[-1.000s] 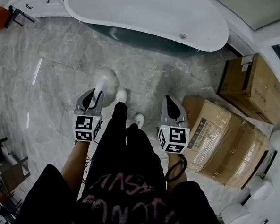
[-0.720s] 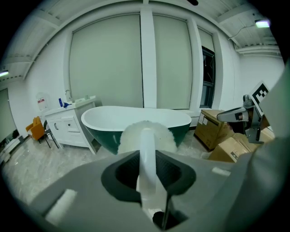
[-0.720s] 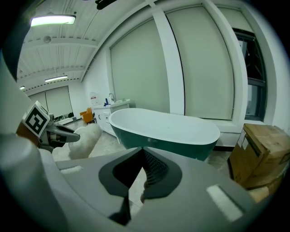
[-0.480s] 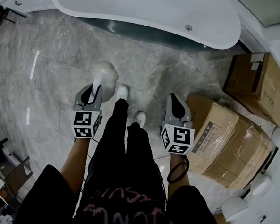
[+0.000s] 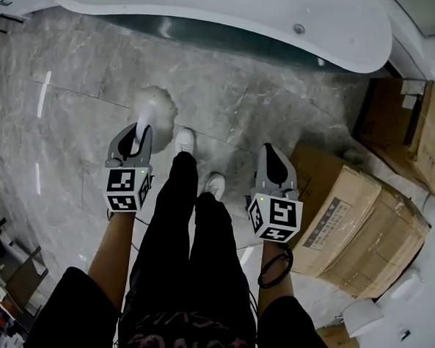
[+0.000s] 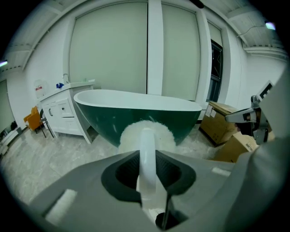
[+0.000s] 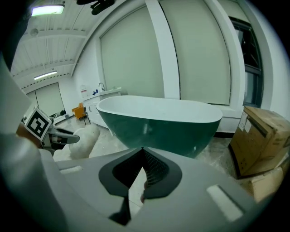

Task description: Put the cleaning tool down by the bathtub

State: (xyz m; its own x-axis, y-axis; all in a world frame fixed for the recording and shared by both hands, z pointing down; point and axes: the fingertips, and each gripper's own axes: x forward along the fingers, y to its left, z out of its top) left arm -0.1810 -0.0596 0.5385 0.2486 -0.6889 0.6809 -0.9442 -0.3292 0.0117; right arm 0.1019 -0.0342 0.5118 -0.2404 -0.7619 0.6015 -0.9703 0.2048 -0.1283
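1 cleaning tool (image 6: 147,156) clamped in left gripper (image 5: 137,134); right gripper (image 5: 271,154) closed, empty; 1 bathtub (image 5: 249,17) ahead

Left gripper (image 5: 138,133): held low in front of the body, pointing forward, marker cube toward the person; its jaws are closed on the white handle of the cleaning tool (image 6: 146,136).
Right gripper (image 5: 271,155): at about the same height, also pointing forward; its jaws meet at the tips, with nothing between them.
Left forearm (image 5: 114,253): bare, reaching down and forward.
Right forearm (image 5: 273,277): bare, a dark loop hangs at the wrist.
Legs (image 5: 191,241): in black trousers, between the two grippers, one foot ahead of the other.
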